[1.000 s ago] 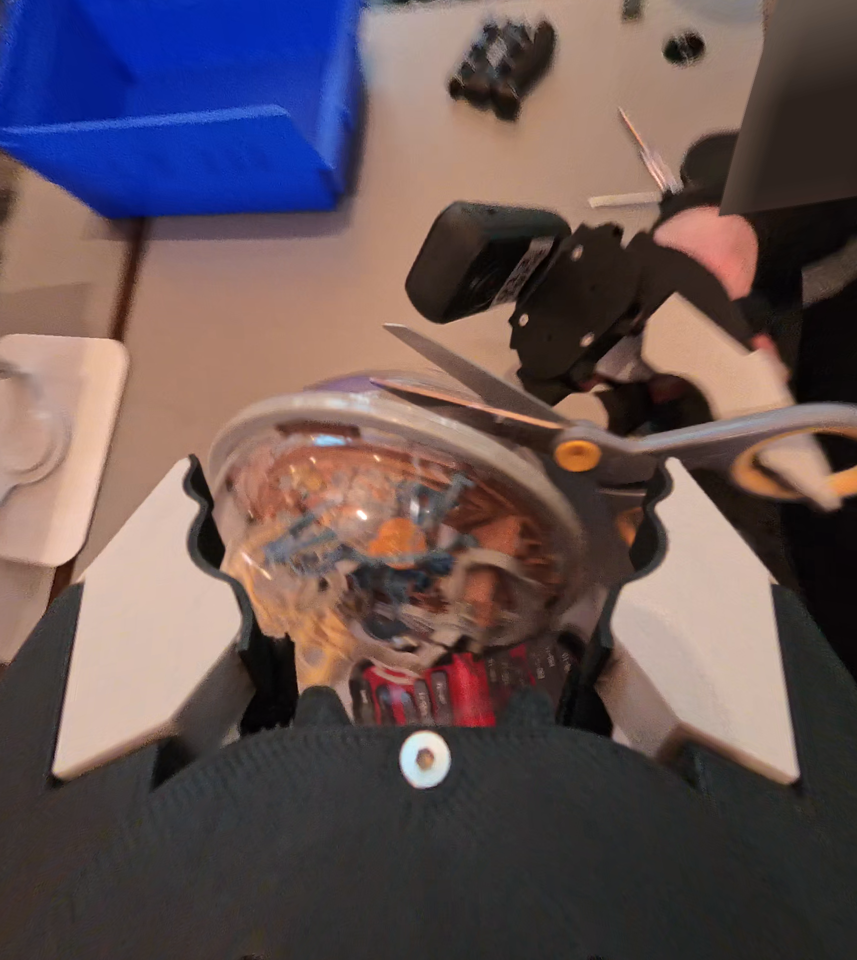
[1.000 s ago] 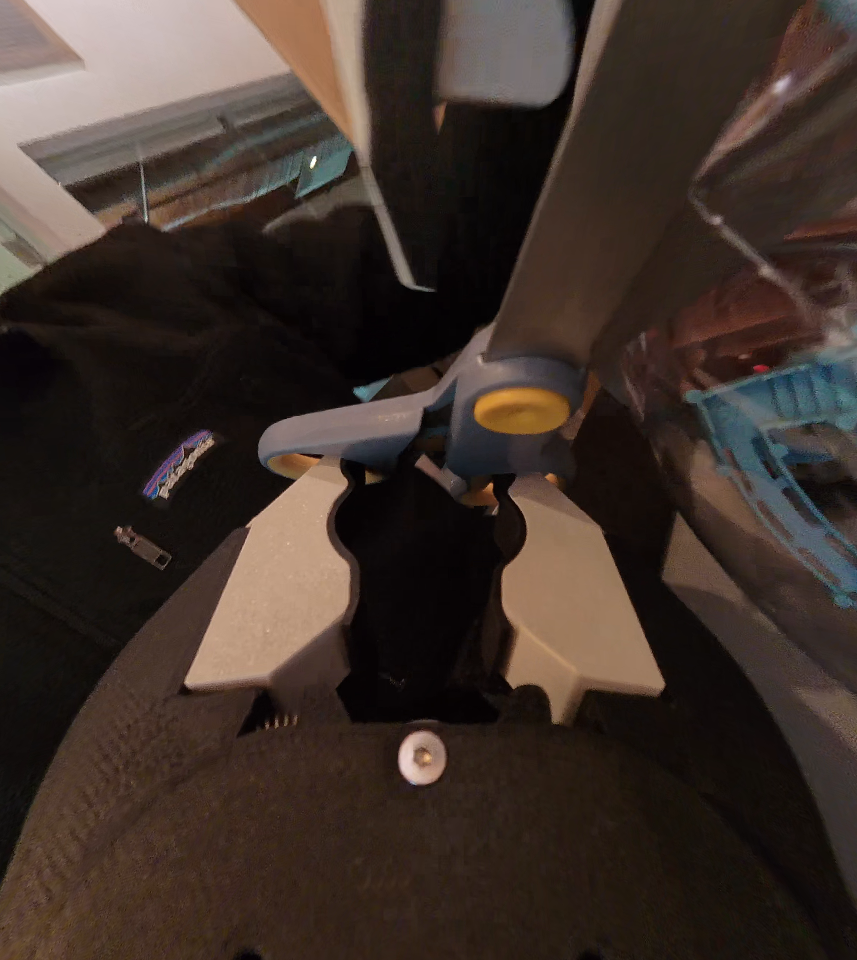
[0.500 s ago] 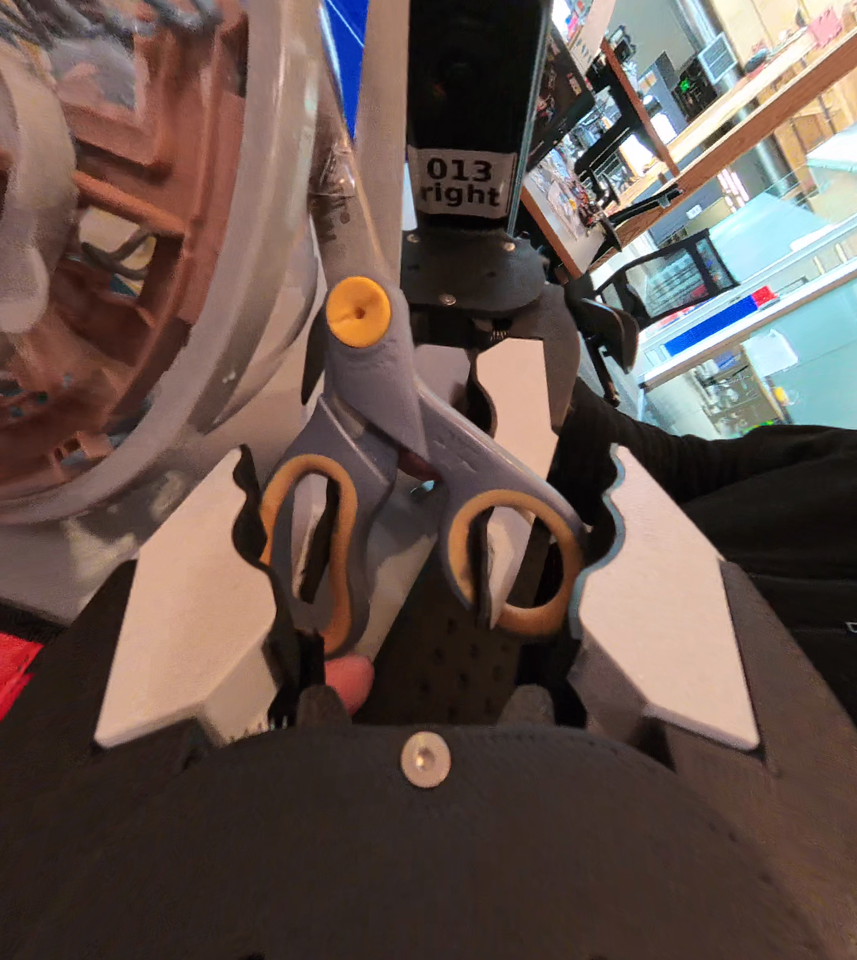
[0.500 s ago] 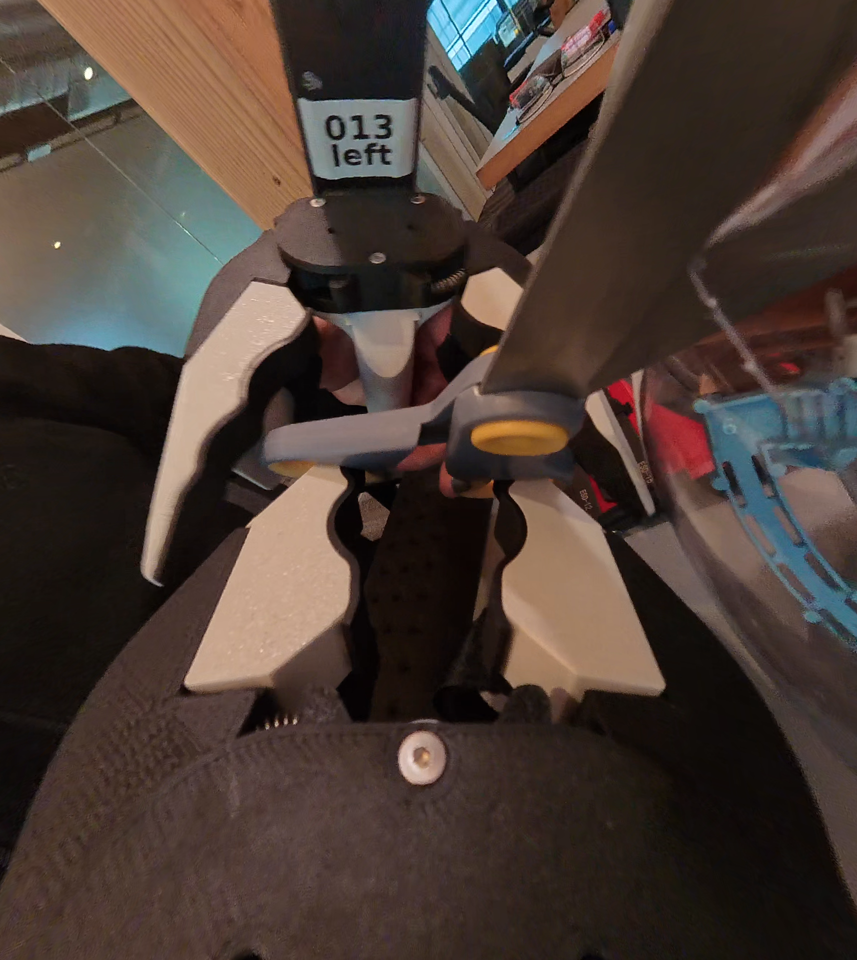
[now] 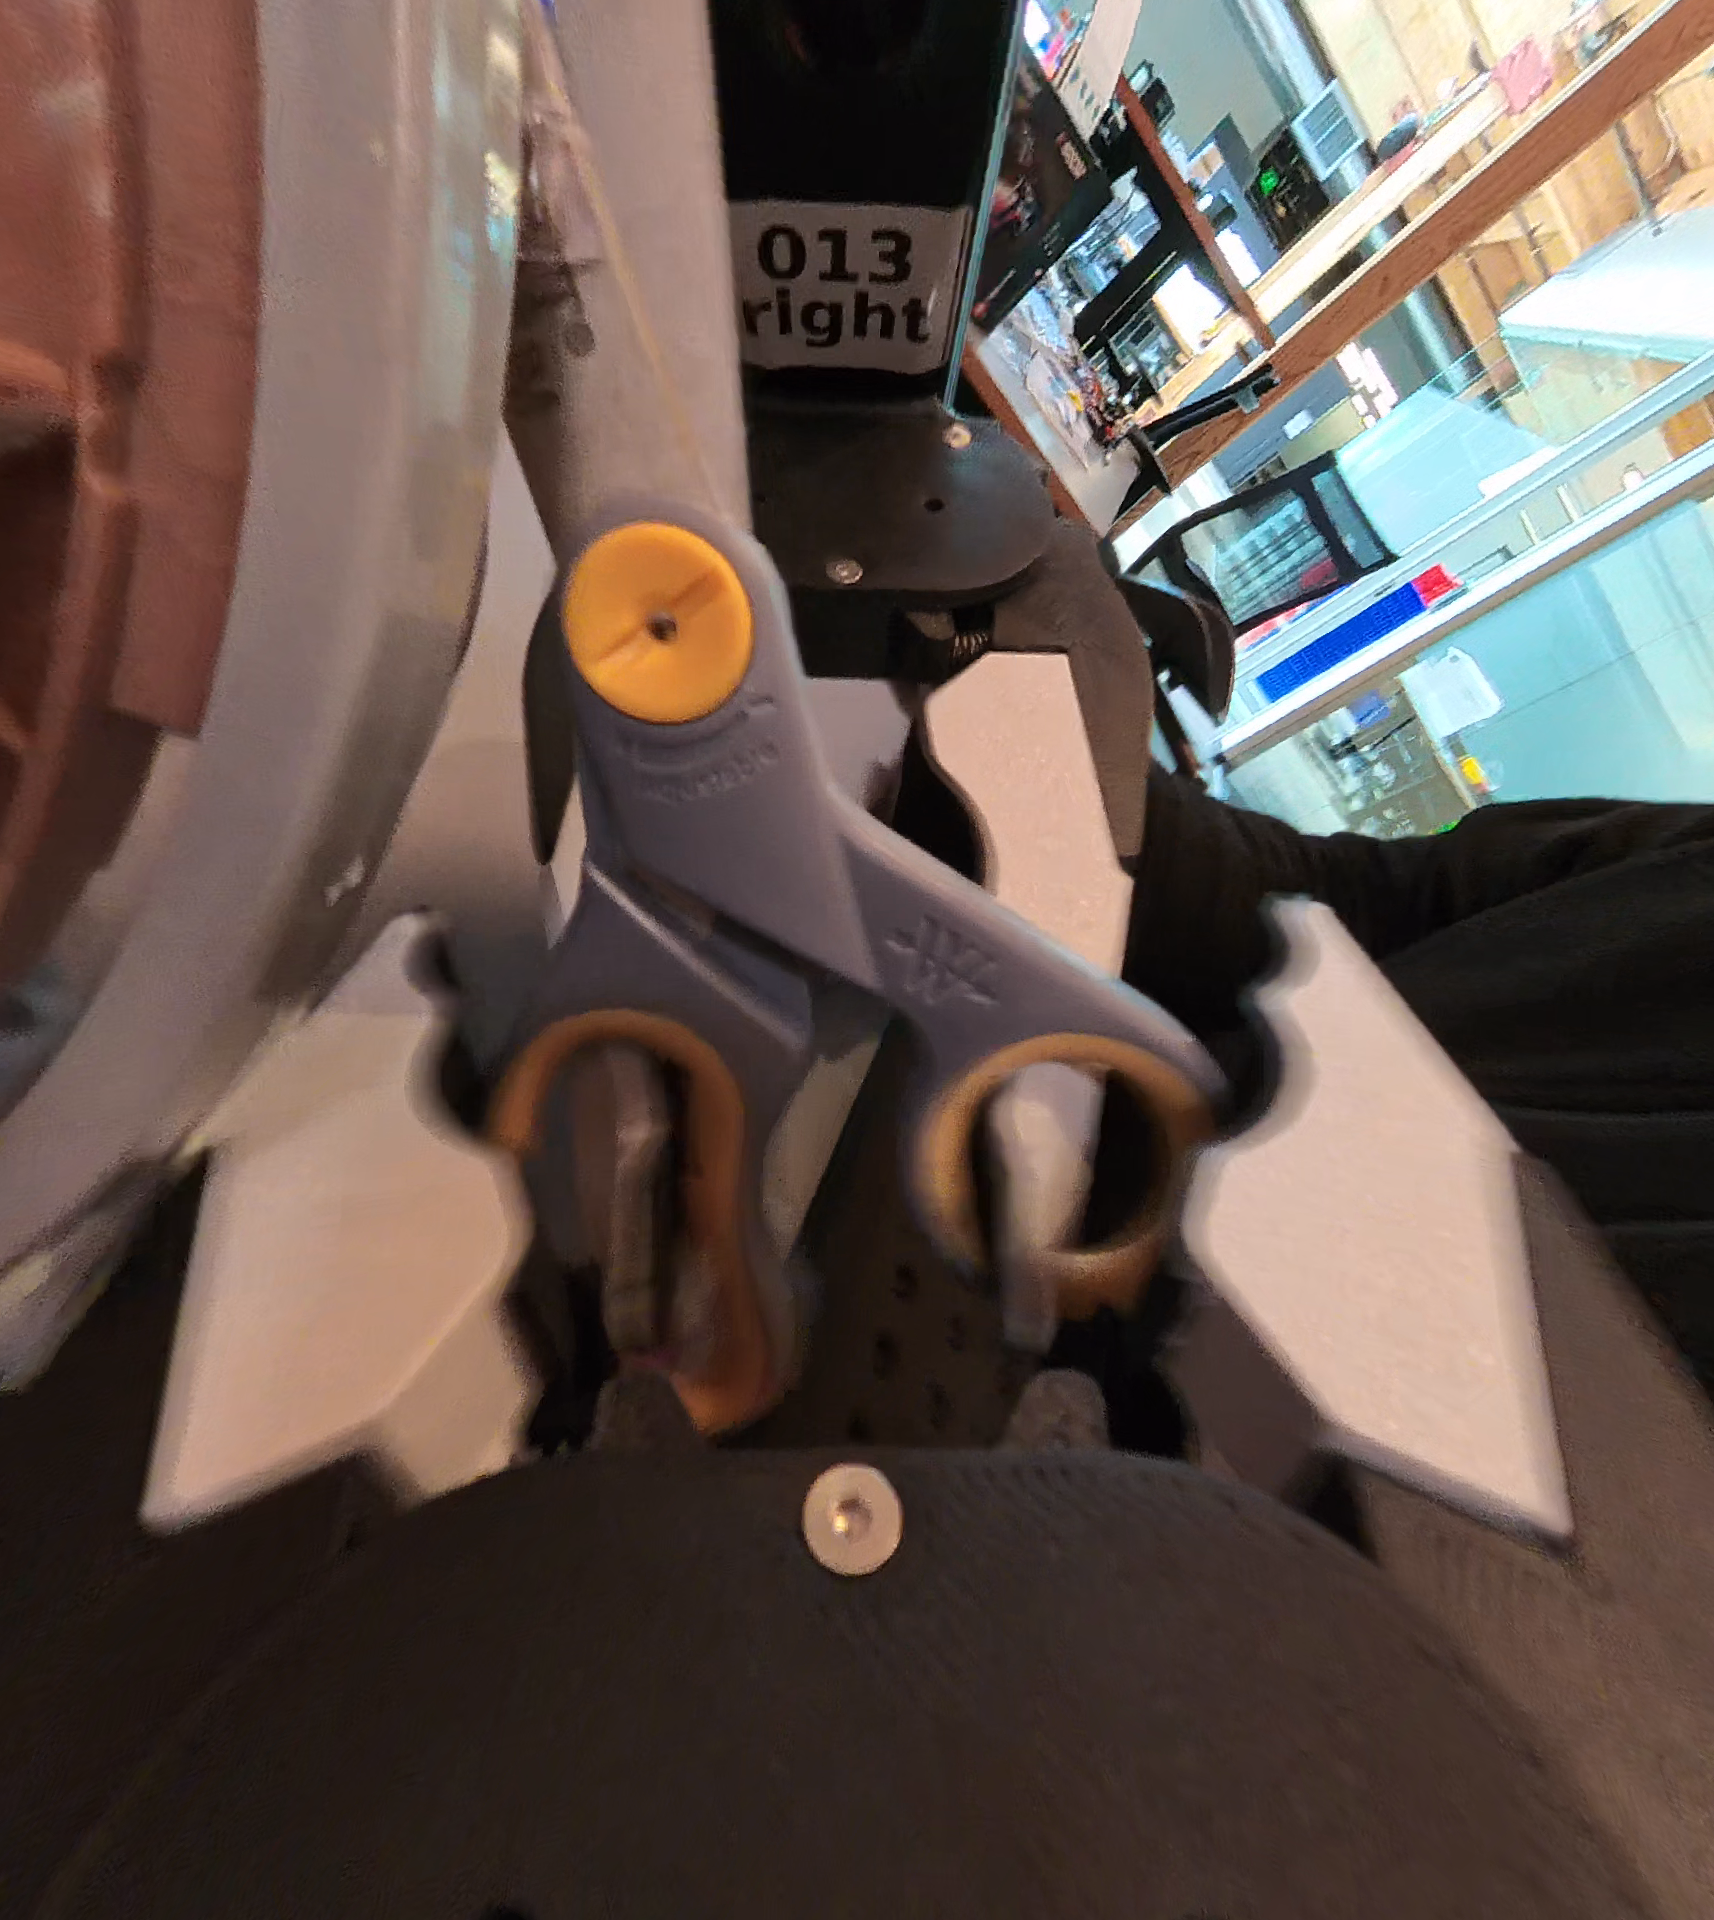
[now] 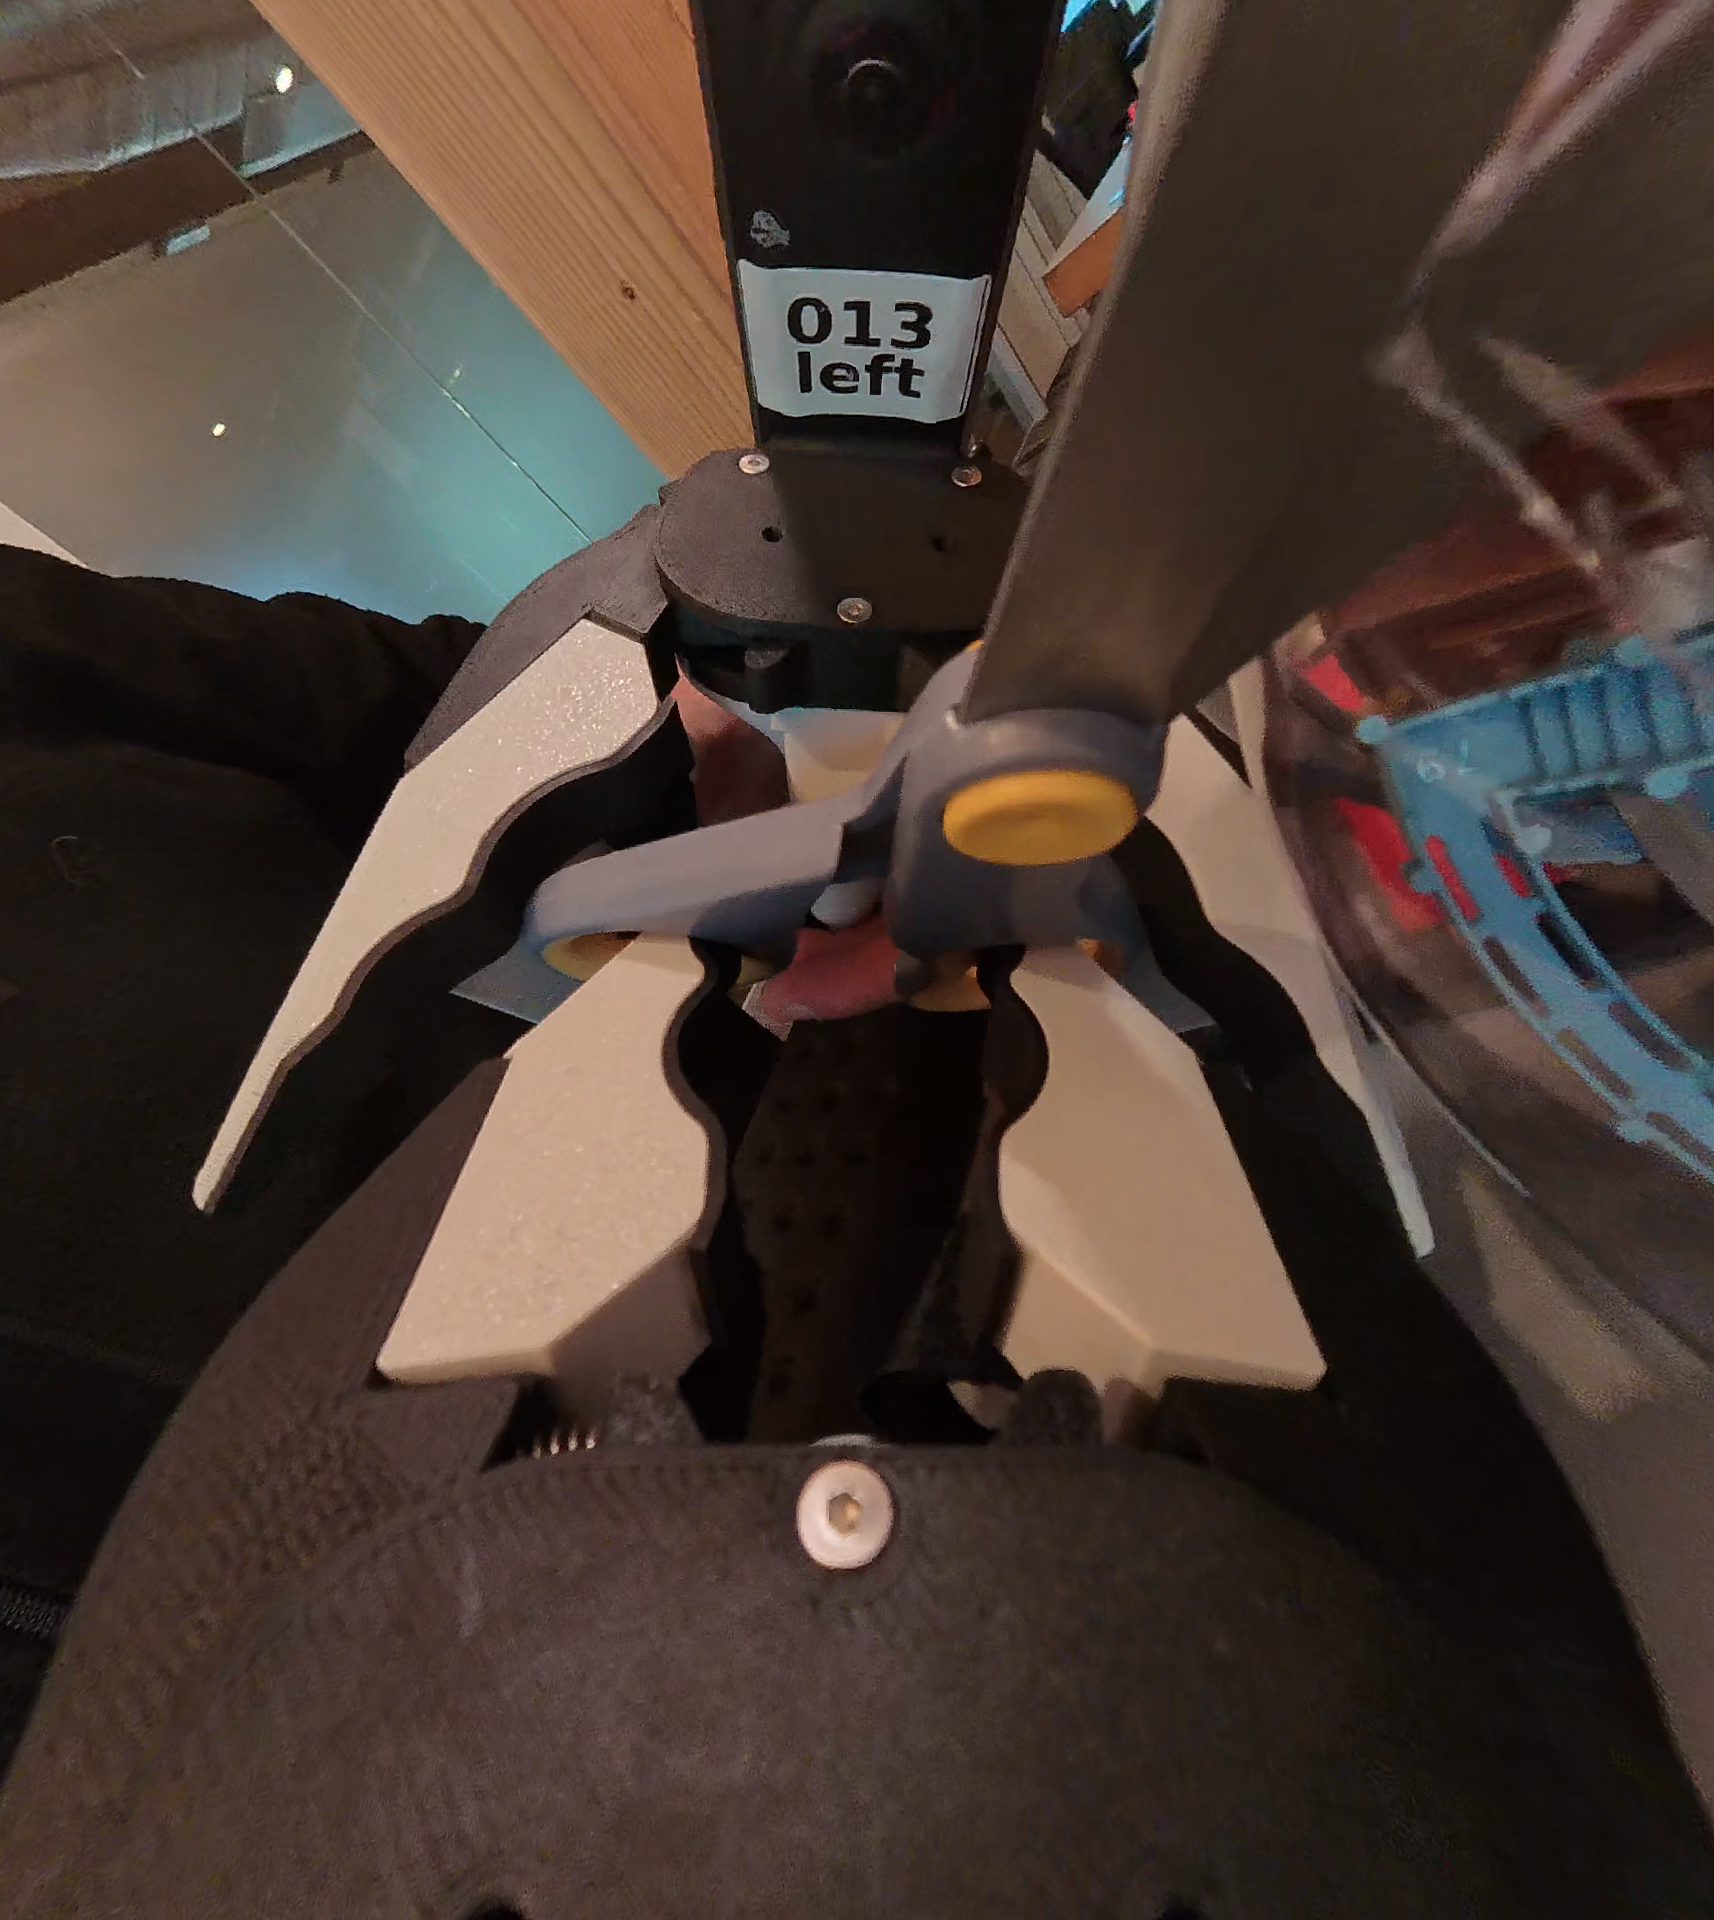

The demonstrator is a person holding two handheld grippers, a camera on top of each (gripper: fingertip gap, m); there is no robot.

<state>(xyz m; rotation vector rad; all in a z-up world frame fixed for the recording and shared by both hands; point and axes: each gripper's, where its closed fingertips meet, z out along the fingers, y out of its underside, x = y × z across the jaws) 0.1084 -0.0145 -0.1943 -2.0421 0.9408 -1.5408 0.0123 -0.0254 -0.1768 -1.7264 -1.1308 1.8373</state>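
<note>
Left wrist view: grey-handled scissors with yellow pivot cap [image 5: 661,634] and orange-lined loops, lodged between the left gripper [image 5: 848,1023] fingers, which are spread wide and touch the outer loops. Right gripper [image 6: 858,997] fingers, part-open, sit at the handles; grip cannot be confirmed. Clear plastic dome with grey rim [image 5: 354,520] lies against the blades. Risk, judged: with both grippers crowding the handles, the scissors could twist loose or scrape the dome.

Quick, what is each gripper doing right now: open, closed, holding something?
Left gripper: open, straddling the handles of the scissors; whether it squeezes them cannot be told.
Right gripper: open, fingers poked through the handle loops.
</note>
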